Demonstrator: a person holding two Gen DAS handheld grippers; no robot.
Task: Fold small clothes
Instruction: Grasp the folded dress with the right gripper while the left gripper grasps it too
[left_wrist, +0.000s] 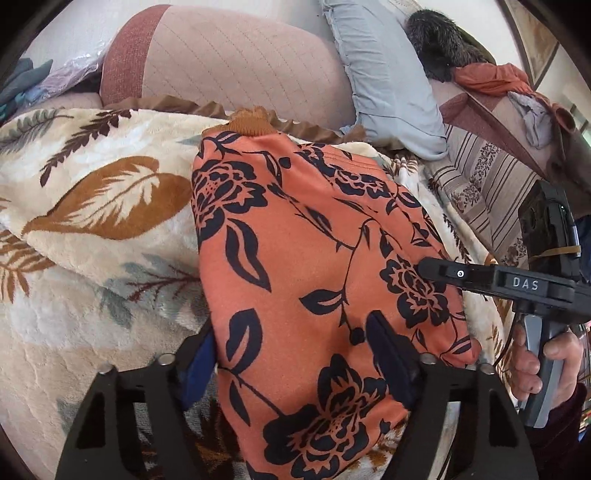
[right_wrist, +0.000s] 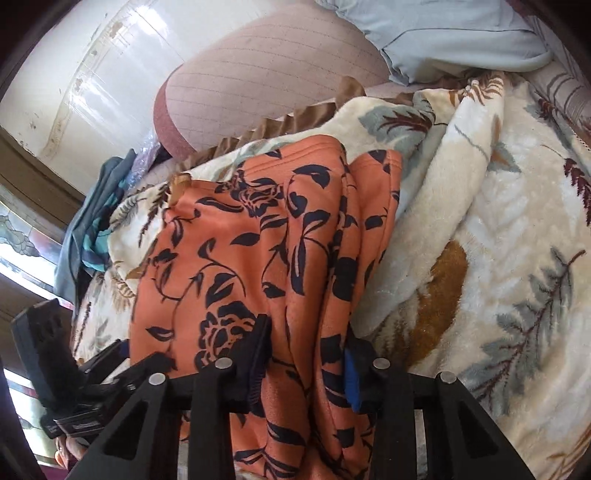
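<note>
An orange garment with a dark floral print (left_wrist: 314, 258) lies folded lengthwise on a cream leaf-patterned blanket (left_wrist: 92, 221). My left gripper (left_wrist: 295, 358) straddles its near end, with one finger at the garment's left edge and the other resting on the cloth. The fabric between them lies flat, so the jaws stand open. In the right wrist view the same garment (right_wrist: 240, 258) is gathered into creases between the fingers of my right gripper (right_wrist: 306, 358), which is shut on it. The right gripper (left_wrist: 428, 269) also enters the left wrist view from the right, held by a hand (left_wrist: 535, 362).
Behind the blanket lie a pink quilted bolster (left_wrist: 240, 62) and a pale blue pillow (left_wrist: 388, 85). Loose clothes (left_wrist: 491, 77) and a dark furry thing (left_wrist: 439, 40) are piled at the back right. Grey-teal clothing (right_wrist: 88, 229) lies beside the blanket's far edge.
</note>
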